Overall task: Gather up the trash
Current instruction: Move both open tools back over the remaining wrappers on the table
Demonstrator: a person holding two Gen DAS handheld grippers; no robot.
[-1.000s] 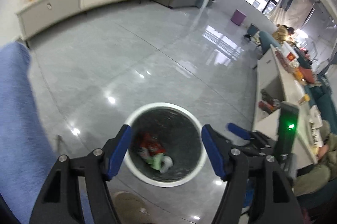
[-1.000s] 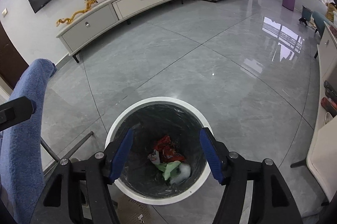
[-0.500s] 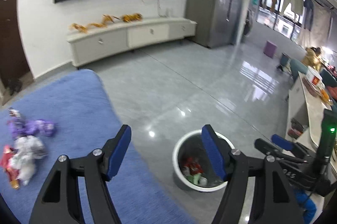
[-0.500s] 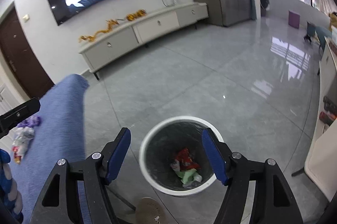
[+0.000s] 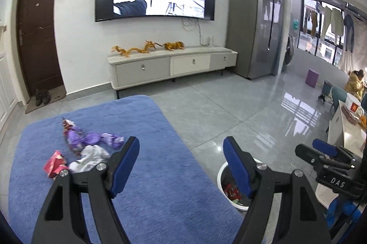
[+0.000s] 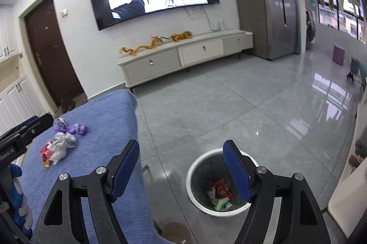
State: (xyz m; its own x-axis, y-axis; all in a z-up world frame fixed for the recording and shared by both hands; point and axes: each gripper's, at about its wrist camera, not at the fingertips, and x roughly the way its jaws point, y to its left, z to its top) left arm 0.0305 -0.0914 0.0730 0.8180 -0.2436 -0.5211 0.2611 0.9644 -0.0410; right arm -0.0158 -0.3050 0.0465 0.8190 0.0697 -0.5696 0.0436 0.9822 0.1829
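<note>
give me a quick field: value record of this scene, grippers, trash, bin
left gripper: open, empty, over the blue table
right gripper: open, empty, above the floor between table and bin
trash on table: purple wrappers, white wrapper, red wrapper, all loose on the cloth
bin: on the floor right of the table, holds red and green trash

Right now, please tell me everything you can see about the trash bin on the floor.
The trash bin is round, with a white rim and outer wall and a dark, glossy liner inside that looks like a plastic bag. It stands upright and open, without a lid, on the grey tiled floor, just right of the blue-covered table. At its bottom lie crumpled wrappers: a red one, a green one and some white bits. Neither gripper touches it; in the left wrist view it is partly hidden.
</note>
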